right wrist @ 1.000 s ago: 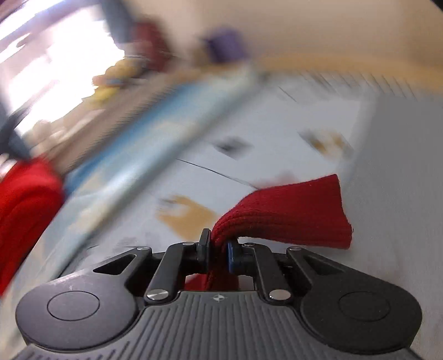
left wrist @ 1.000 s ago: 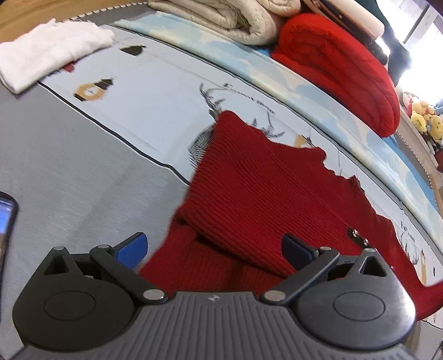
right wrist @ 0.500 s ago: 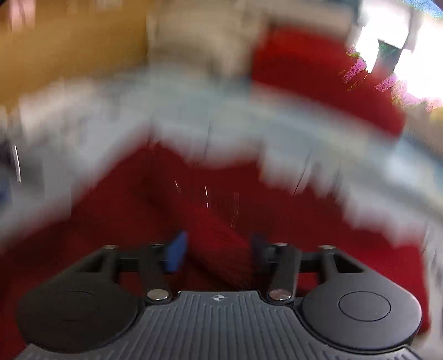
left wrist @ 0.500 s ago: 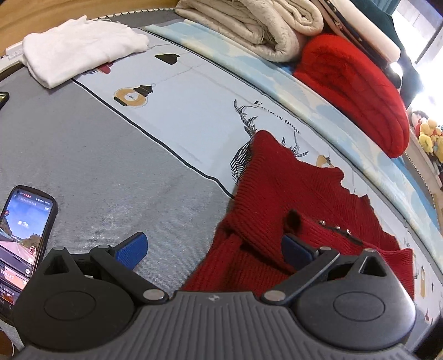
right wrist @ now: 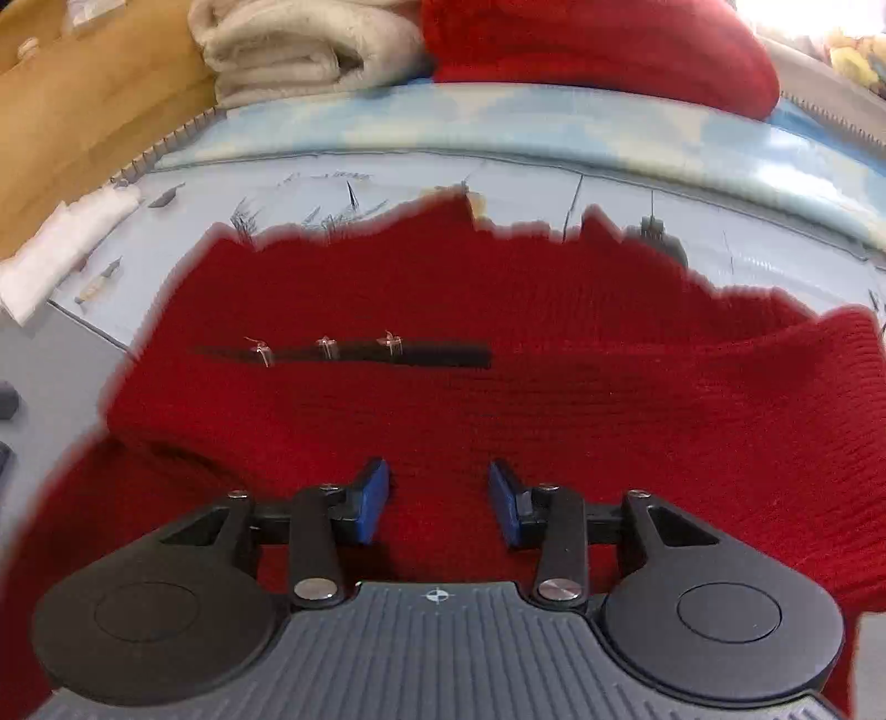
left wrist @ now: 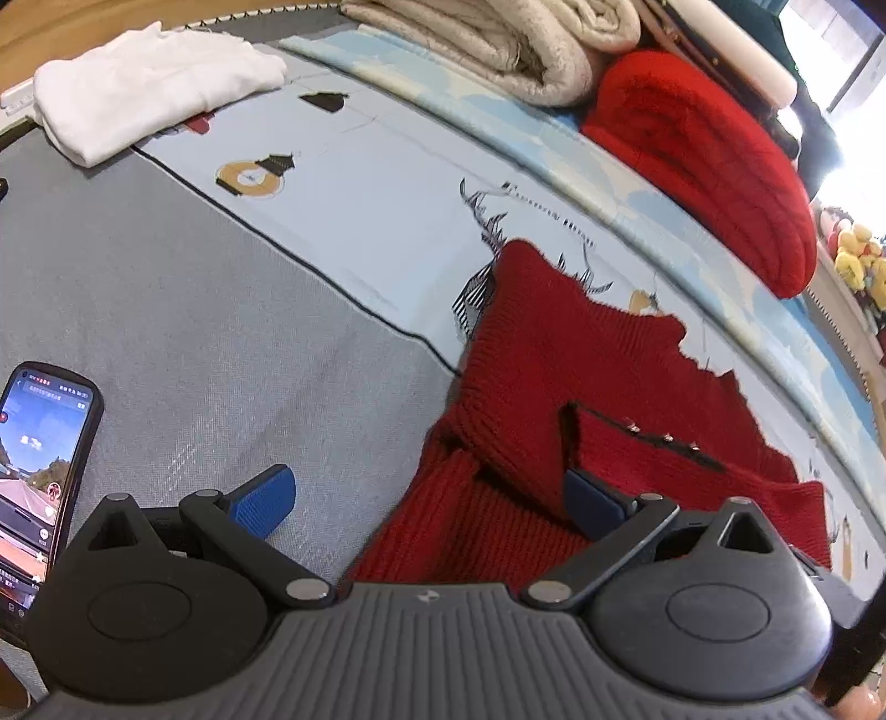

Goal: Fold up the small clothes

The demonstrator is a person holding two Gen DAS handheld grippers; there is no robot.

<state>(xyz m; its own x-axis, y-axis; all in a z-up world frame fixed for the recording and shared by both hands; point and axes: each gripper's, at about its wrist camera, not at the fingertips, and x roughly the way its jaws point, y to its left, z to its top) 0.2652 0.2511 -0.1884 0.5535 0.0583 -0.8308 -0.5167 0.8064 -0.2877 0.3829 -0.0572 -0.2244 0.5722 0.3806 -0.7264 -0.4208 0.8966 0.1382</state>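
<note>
A small red knit sweater (left wrist: 559, 376) lies on the bed with its sleeves folded in over the body; a black strip with small clear tags (right wrist: 354, 349) crosses its top. My left gripper (left wrist: 426, 498) is open wide and empty at the sweater's left lower edge, its right pad over the knit. My right gripper (right wrist: 437, 498) is open and empty, just above the sweater (right wrist: 498, 399) near its front edge.
A lit phone (left wrist: 39, 471) lies on the grey sheet (left wrist: 166, 310) at the left. A folded white garment (left wrist: 149, 83) sits at the far left. A beige blanket (left wrist: 498, 39) and a red blanket (left wrist: 714, 144) are stacked at the back.
My right gripper has let go of the red sleeve it held, opened, and now faces the folded sweater. The left gripper has drawn back a little; the phone has come into view.
</note>
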